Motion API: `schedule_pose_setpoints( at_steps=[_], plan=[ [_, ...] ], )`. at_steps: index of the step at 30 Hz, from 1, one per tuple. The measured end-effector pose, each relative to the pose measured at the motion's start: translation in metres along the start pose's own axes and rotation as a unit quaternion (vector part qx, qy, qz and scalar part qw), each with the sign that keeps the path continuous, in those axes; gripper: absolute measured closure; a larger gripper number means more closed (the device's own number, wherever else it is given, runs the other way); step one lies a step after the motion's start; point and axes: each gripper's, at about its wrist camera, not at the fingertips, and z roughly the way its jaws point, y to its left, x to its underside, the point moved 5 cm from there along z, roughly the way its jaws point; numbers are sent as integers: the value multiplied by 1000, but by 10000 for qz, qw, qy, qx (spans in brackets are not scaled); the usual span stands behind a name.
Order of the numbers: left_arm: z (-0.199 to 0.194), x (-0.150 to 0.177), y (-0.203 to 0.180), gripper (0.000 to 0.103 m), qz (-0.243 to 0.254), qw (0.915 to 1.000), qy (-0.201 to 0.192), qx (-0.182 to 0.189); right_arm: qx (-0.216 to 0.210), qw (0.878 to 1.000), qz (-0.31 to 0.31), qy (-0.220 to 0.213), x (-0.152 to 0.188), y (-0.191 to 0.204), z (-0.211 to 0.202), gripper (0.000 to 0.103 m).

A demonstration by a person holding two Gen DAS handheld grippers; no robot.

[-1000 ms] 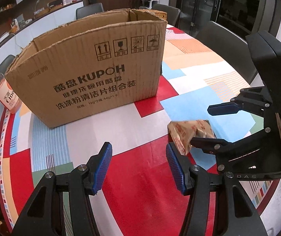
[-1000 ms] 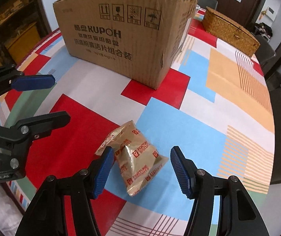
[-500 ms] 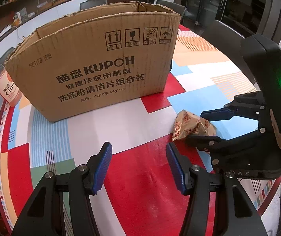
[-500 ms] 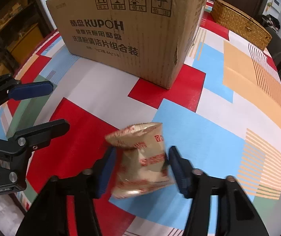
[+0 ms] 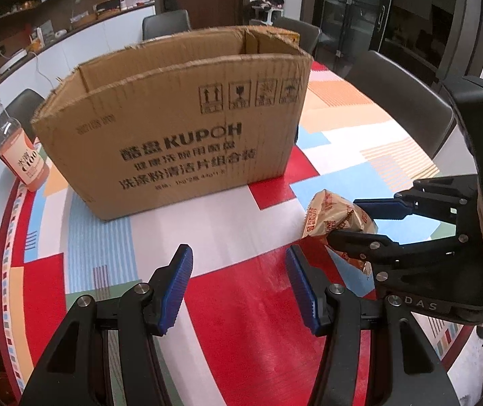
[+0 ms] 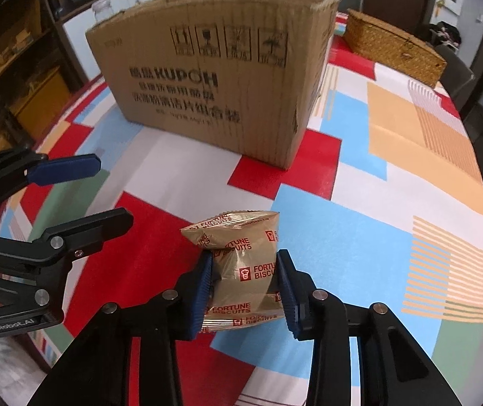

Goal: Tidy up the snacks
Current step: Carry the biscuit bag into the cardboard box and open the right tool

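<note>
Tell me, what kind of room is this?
Probably a home dining room: a round table under a bright patchwork tablecloth, dark padded chairs around it, and a white sideboard counter along the wall.

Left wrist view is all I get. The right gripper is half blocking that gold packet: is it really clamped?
Observer: Yes. Both blue pads of the right gripper press the sides of the gold packet.
Operator: Any label on it?
Observer: It reads FORTUNE BISCUITS in red.
Operator: What lies behind the cardboard box on the right?
Observer: A woven basket sits on the tablecloth beyond the box's right corner.
</note>
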Motion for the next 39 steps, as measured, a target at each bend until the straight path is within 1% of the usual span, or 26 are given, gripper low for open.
schedule_pose_setpoints(
  at_steps=[4, 8, 12, 19, 21, 22, 31, 39],
  plan=[
    [-14, -6, 6, 47, -33, 9998, -206, -24, 44, 9995, 183, -241, -5, 3, -13, 65],
    [-32, -15, 13, 47, -73, 9989, -462, -74, 130, 9976, 337, -586, -14, 8, -31, 65],
    [-55, -24, 20, 47, -56, 9967, -786, -187, 191, 9948, 395, -919, -23, 15, -50, 65],
    [-84, -39, 33, 47, -113, 9922, -1202, -323, 279, 9874, 460, -1487, -44, 24, -81, 65],
    [-90, -45, 40, 41, -139, 9900, -1331, -437, 316, 9850, 480, -1627, -52, 24, -87, 65],
    [-92, -47, 42, 41, -150, 9893, -1375, -474, 326, 9837, 493, -1697, -57, 25, -90, 65],
    [-107, -75, 70, 37, -190, 9824, -1685, -783, 360, 9762, 496, -2080, -97, 30, -101, 65],
    [-101, -99, 91, 35, -322, 9814, -1697, -839, 471, 9743, 472, -2153, -133, 30, -96, 65]
  ],
)
